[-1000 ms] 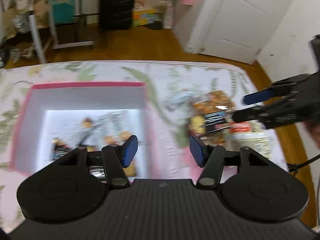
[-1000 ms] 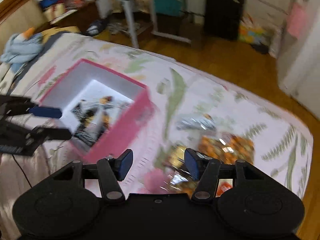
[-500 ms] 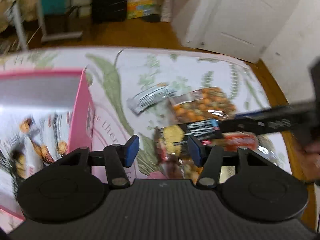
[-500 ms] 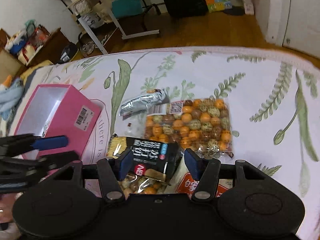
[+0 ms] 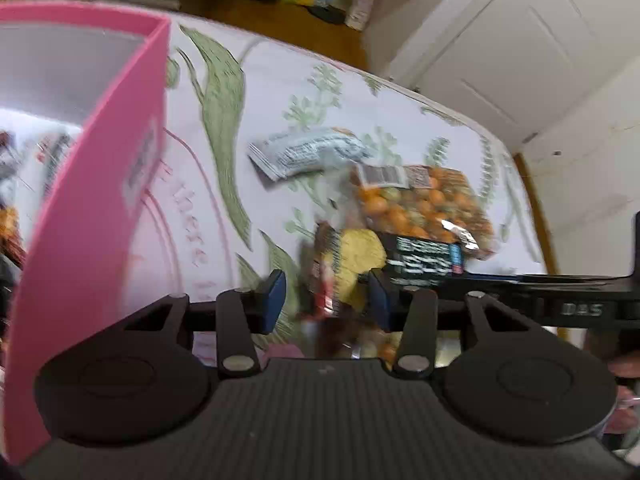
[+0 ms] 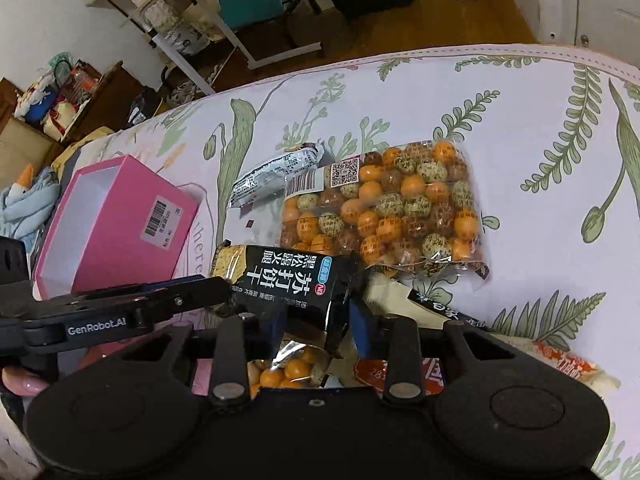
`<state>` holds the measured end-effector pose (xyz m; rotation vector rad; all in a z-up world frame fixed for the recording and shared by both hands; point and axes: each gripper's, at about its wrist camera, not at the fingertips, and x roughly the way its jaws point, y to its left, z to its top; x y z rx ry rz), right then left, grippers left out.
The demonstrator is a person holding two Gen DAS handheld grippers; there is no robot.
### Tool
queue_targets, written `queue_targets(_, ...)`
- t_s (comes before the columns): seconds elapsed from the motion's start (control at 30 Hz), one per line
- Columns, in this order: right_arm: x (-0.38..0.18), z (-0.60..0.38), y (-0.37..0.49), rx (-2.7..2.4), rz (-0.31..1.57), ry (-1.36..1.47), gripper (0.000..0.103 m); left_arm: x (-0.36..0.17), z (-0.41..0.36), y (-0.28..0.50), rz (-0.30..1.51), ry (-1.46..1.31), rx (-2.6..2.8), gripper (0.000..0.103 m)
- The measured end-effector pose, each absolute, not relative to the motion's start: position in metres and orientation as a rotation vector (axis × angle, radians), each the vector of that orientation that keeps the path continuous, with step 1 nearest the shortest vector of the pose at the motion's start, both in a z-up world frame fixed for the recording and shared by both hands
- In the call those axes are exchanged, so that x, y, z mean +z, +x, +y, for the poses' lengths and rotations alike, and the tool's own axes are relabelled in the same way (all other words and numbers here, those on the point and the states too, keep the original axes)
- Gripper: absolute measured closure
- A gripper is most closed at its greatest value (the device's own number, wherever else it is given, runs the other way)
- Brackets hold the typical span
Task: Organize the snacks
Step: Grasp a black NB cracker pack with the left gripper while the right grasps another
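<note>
Right wrist view, left to right: pink box (image 6: 116,224) at 9 o'clock on the bed (image 6: 520,92), open top, barcode label on its side wall, sitting on the leaf-print sheet. Left gripper (image 6: 224,288) comes in from 9 o'clock just below the box, fingers narrow and closing, tips at the left edge of the black cracker packet (image 6: 296,284); can't tell if the pads actually press on it. A fingertip of the person's hand (image 6: 20,384) shows at 8 o'clock under that gripper. Black cracker packet sits dead centre on top of the snack pile. Silver wrapper (image 6: 272,178) lies at 11 o'clock from it, touching the clear bag of orange and green coated nuts (image 6: 400,212) at 1 o'clock. Right gripper (image 6: 316,320) at 6 o'clock, jaws closing, blue pads on either side of the black packet's lower end, which bulges between them, pads look to be touching it. A second small bag of orange balls (image 6: 292,368) under the packet, red-and-white packet (image 6: 560,364) at 4 o'clock. Left wrist view is blurred: pink box wall (image 5: 92,216) at 9 o'clock, left gripper (image 5: 326,300) straddling the packet's yellow-printed end (image 5: 360,256), right gripper's fingers (image 5: 500,280) entering from 3 o'clock.
</note>
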<state>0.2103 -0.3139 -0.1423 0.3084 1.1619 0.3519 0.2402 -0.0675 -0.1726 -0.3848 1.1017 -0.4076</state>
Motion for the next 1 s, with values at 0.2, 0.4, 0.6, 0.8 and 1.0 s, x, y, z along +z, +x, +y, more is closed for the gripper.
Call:
queue_targets(0.2,-0.139,-0.307,0.203,0.315,1.184,0.293,0.066,-0.171,-0.077,0.232,1.107,-0.341,-0.46,0.063)
queue_targets(0.4,-0.133,-0.303,0.183,0.27,1.182,0.33,0.055,-0.158,-0.087,0.218,1.146,-0.229,-0.513,0.063)
queue_targets(0.6,-0.139,-0.295,0.158,0.221,1.138,0.459,0.041,-0.149,-0.091,0.195,1.151,-0.126,-0.501,0.063)
queue_targets(0.8,-0.138,-0.265,0.139,0.181,1.172,0.419,0.038,-0.143,-0.082,0.175,1.165,-0.071,-0.471,0.062)
queue_targets(1.0,-0.123,-0.24,0.117,0.203,1.186,0.366,0.035,-0.13,-0.061,0.15,1.178,-0.08,-0.466,0.062)
